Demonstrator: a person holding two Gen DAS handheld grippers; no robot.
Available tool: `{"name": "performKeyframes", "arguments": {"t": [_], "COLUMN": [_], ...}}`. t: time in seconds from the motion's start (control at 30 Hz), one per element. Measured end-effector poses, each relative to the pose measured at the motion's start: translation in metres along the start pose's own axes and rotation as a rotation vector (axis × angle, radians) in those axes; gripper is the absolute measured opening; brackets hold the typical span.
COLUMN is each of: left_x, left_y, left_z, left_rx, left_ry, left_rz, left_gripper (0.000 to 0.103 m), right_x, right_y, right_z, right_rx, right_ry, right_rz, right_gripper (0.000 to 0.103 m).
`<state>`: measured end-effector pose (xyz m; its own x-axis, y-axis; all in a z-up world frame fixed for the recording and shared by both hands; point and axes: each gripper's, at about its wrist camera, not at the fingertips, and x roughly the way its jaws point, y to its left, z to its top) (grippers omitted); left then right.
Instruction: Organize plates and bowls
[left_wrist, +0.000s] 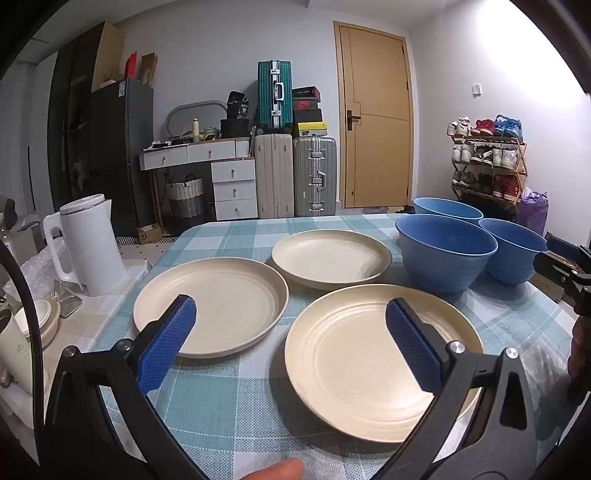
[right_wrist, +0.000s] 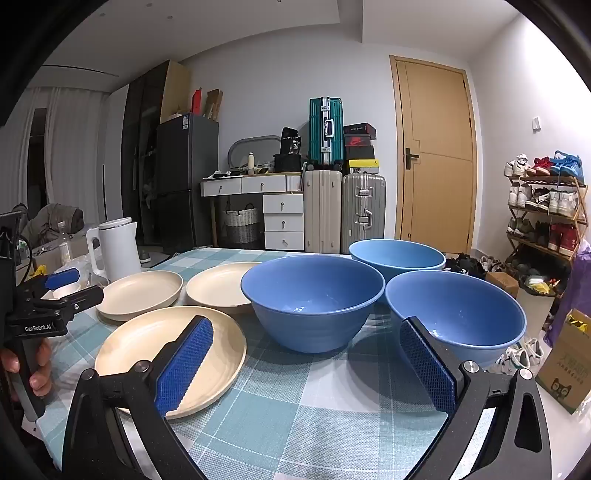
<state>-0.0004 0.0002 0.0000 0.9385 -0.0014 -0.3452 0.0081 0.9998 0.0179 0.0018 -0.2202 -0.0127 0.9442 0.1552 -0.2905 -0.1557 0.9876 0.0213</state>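
Three cream plates lie on the checked tablecloth: a near one (left_wrist: 354, 362), a left one (left_wrist: 218, 302) and a far one (left_wrist: 332, 256). Three blue bowls stand to their right: a middle one (right_wrist: 314, 306), a right one (right_wrist: 465, 314) and a far one (right_wrist: 397, 254). My left gripper (left_wrist: 291, 317) is open and empty, held above the near and left plates. My right gripper (right_wrist: 306, 343) is open and empty, in front of the middle and right bowls. The left gripper also shows in the right wrist view (right_wrist: 55, 288).
A white kettle (left_wrist: 88, 243) stands left of the table beside small cream dishes (left_wrist: 40, 321). The table's right edge runs close by the right bowl. A cardboard box (right_wrist: 565, 365) and a shoe rack (right_wrist: 546, 214) stand on the floor to the right.
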Motion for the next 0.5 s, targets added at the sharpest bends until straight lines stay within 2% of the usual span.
{"name": "performKeyframes", "arguments": {"t": [0.5], "left_x": [0.0003], "left_y": [-0.0001], "left_z": [0.0001], "left_rx": [0.004], "left_ry": [0.005], "left_rz": [0.0], "left_gripper": [0.103], "right_x": [0.0003], "right_y": [-0.0003], "right_z": [0.0], "right_rx": [0.004], "right_ry": [0.013], "right_rz": [0.001], "right_gripper": [0.103]}}
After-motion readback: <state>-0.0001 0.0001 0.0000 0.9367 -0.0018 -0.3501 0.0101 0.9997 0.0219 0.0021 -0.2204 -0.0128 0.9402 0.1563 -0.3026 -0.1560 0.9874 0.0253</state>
